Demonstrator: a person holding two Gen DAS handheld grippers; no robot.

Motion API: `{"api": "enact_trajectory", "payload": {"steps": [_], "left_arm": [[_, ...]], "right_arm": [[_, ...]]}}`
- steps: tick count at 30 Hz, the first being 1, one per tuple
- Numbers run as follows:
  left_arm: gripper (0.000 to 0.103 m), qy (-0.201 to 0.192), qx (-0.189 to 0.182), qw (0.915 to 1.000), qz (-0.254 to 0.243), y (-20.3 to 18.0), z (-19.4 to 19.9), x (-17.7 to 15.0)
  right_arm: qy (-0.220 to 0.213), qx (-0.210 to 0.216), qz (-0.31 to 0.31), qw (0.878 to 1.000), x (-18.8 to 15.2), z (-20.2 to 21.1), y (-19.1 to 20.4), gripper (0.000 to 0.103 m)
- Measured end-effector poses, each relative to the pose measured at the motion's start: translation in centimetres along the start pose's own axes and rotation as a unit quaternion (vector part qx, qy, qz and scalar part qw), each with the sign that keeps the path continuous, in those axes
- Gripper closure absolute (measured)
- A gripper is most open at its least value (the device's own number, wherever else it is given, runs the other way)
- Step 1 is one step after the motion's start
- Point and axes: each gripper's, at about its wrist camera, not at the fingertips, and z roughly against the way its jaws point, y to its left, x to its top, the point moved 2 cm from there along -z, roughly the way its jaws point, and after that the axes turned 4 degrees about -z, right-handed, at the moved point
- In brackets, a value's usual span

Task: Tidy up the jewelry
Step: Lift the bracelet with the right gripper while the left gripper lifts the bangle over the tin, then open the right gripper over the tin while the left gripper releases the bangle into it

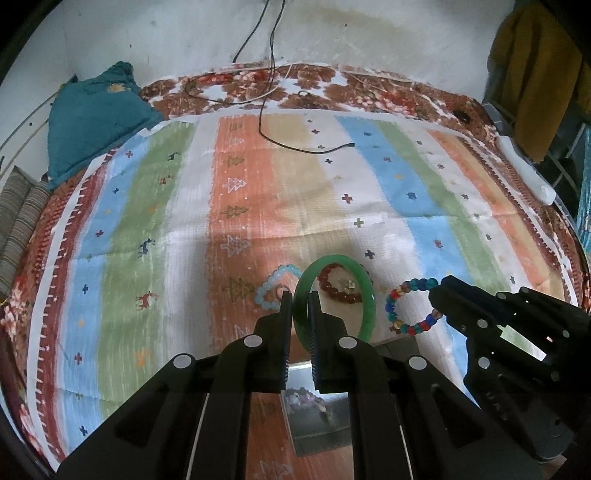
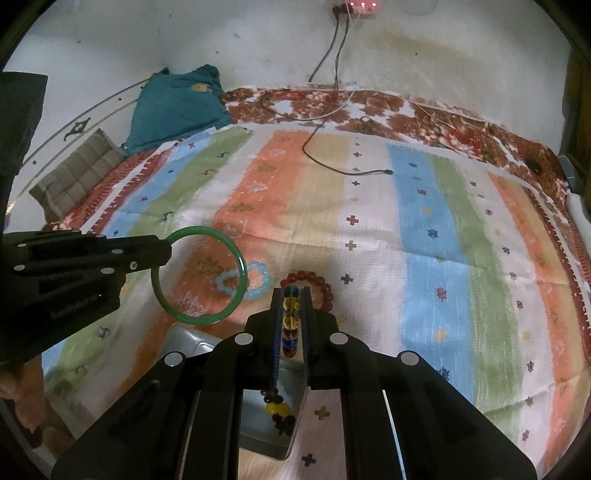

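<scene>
A bed covered with a striped cloth fills the left wrist view, with a stained white wall behind, a teal cushion at the far left corner and a black cable trailing onto the cloth. The left gripper is clenched on the rim of a green bangle, which stands upright above the cloth. Behind the bangle lie a red bead bracelet and, to its left, a pale blue bead bracelet, both flat on the cloth. At the right, the right gripper grasps a multicoloured bead bracelet, whose loop sticks out to the left of the jaws. Under the left gripper a shiny tray rests on the cloth.

In the right wrist view the same bed and wall appear, with a socket high on the wall. The right gripper is closed on the multicoloured bracelet, its beads stacked in a line between the jaws and a few hanging below. The left gripper comes in from the left, holding the bangle off the cloth. The blue bracelet and red bracelet lie beyond, near each other. The tray sits beneath both grippers.
</scene>
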Motion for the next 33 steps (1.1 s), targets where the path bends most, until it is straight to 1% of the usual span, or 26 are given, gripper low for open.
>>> {"api": "enact_trajectory", "payload": {"steps": [6,21,33], "left_arm": [[0.095,-0.009,-0.003,0.9999,-0.005,-0.6,1.2,-1.1],[0.095,-0.029,0.003,0.9996,-0.005,-0.7,3.6,-3.4],[0.095,-0.04,0.002,0.9992,-0.008,-0.7,5.3,-5.3]], "right_arm": [[-0.011,0.005,0.009,1.0,-0.7,1.4,0.8,0.093],[-0.01,0.008,0.01,1.0,-2.7,2.9,1.2,0.093],[-0.021,0.019,0.01,1.0,-3.9,4.5,1.4,0.093]]}}
